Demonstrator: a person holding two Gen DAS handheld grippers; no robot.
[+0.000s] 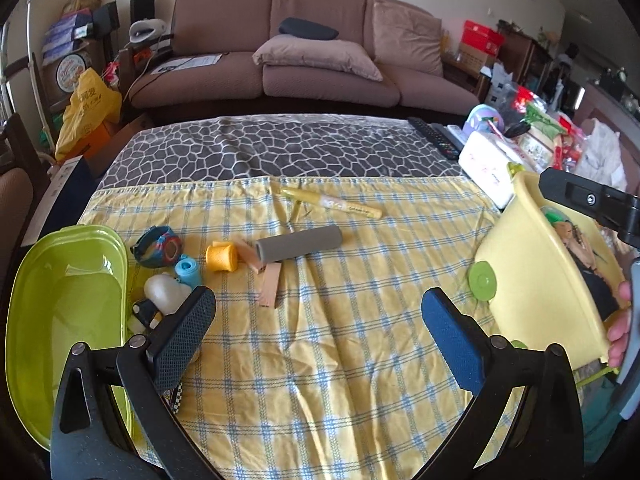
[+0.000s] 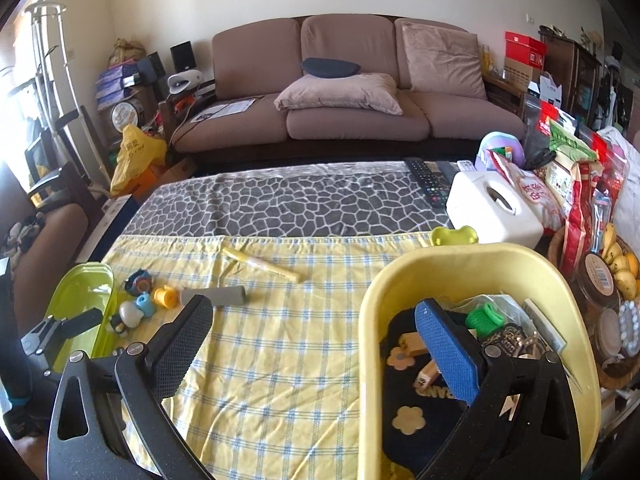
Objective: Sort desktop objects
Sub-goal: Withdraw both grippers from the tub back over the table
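Two tubs sit on the checked cloth: one green tub at the left, one yellow tub at the right. Between them lie one yellow marker, one grey roll, two wooden blocks, one yellow spool, one blue spool, one watch and one small penguin figure. Further back stand one white tissue box and two black remotes, and one sofa carries two loose cushions.

Right gripper jaws apart — blue pad over yellow tub; green spool inside.
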